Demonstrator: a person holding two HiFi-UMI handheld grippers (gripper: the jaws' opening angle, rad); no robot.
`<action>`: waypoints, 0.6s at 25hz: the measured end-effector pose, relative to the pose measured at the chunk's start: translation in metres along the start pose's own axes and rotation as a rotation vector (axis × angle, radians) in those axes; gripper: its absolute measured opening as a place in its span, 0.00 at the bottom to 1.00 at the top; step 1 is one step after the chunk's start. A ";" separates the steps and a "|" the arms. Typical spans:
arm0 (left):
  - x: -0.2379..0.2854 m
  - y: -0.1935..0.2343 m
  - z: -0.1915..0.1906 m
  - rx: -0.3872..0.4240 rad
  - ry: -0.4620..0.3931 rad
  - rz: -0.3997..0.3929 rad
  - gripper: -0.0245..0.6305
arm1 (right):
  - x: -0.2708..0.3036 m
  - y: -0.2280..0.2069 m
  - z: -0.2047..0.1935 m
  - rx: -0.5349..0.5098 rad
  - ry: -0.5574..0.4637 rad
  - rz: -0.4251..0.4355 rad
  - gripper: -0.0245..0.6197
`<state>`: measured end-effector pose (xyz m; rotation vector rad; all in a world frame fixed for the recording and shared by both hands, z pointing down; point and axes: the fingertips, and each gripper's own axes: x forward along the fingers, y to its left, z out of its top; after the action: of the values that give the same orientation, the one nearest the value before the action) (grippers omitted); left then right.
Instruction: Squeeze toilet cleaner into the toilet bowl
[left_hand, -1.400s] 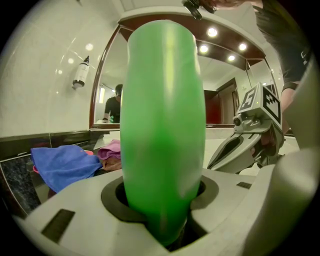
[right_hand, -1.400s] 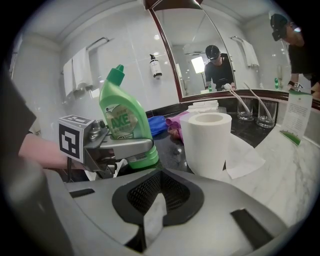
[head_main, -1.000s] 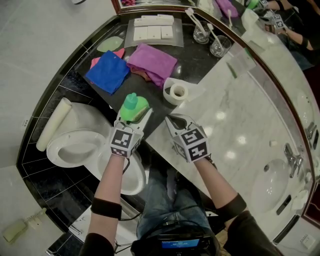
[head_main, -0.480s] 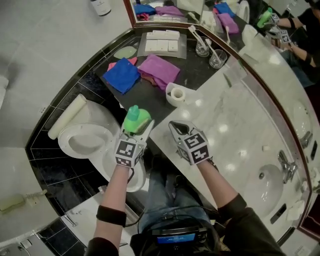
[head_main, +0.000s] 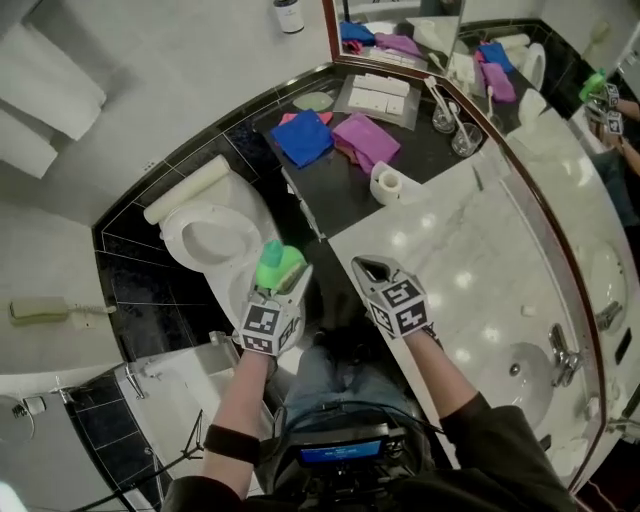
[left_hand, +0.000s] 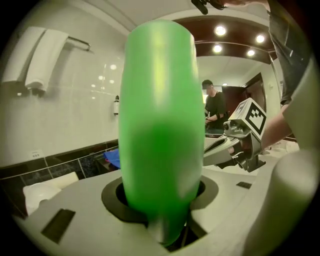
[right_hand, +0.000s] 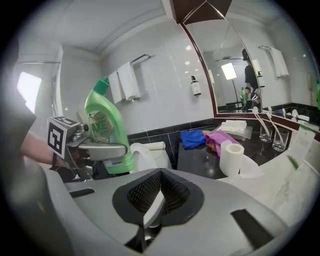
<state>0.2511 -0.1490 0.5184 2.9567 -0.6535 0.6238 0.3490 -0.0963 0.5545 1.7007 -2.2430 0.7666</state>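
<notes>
The left gripper (head_main: 284, 284) is clamped on the green cleaner bottle (head_main: 272, 262), cap up, just beside the toilet (head_main: 176, 226). The right gripper (head_main: 372, 270), jaws together and empty, hangs farther off to the toilet's right.

White wall tiles (right_hand: 165, 55) rise above black tiles (head_main: 130, 300); a marble counter (head_main: 470, 270) (curved, a mirror (right_hand: 235, 75) behind) holds a sink (head_main: 515, 368).

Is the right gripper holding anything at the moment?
No, the jaws of the right gripper are shut together with nothing between them.
</notes>
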 end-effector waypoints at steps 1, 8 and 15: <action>-0.015 0.000 0.000 -0.012 0.004 0.015 0.33 | -0.001 0.011 0.001 -0.005 0.002 0.016 0.04; -0.112 0.020 -0.015 -0.055 0.002 0.146 0.33 | 0.010 0.087 0.007 -0.075 0.005 0.126 0.04; -0.206 0.051 -0.050 -0.088 0.011 0.245 0.33 | 0.033 0.177 0.006 -0.132 0.026 0.202 0.04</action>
<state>0.0403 -0.1077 0.4803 2.8131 -1.0241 0.6084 0.1730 -0.0925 0.5177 1.4132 -2.4155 0.6612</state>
